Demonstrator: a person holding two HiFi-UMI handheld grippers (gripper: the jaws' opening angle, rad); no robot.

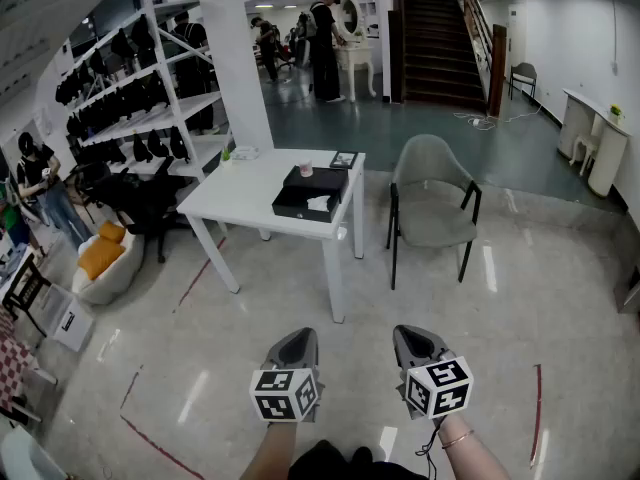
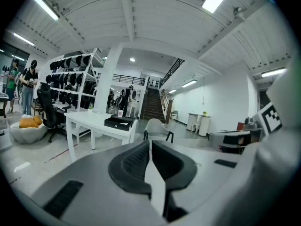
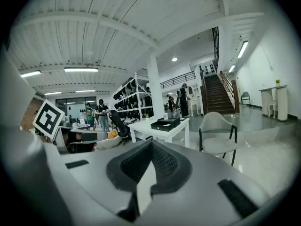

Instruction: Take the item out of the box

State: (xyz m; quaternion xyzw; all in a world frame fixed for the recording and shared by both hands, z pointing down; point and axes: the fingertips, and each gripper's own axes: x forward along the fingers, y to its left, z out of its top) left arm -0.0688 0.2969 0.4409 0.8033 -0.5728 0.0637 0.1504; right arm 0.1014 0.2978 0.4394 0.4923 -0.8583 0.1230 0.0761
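Note:
A black open box (image 1: 310,200) lies on the white table (image 1: 245,196), well ahead of me, with something white (image 1: 318,204) inside it. The box also shows small in the left gripper view (image 2: 119,122) and the right gripper view (image 3: 165,123). My left gripper (image 1: 297,340) and right gripper (image 1: 412,336) are held low, close to my body, side by side over the floor and far from the table. Both point toward the table. The left gripper (image 2: 150,147) is shut with nothing between its pads. The right gripper (image 3: 151,147) is also shut and empty.
A pink cup (image 1: 306,169) and a small framed object (image 1: 344,159) stand on the table behind the box. A grey chair (image 1: 432,203) stands right of the table. Shelves (image 1: 140,98) line the left side, with people near them and further back. Tiled floor lies between me and the table.

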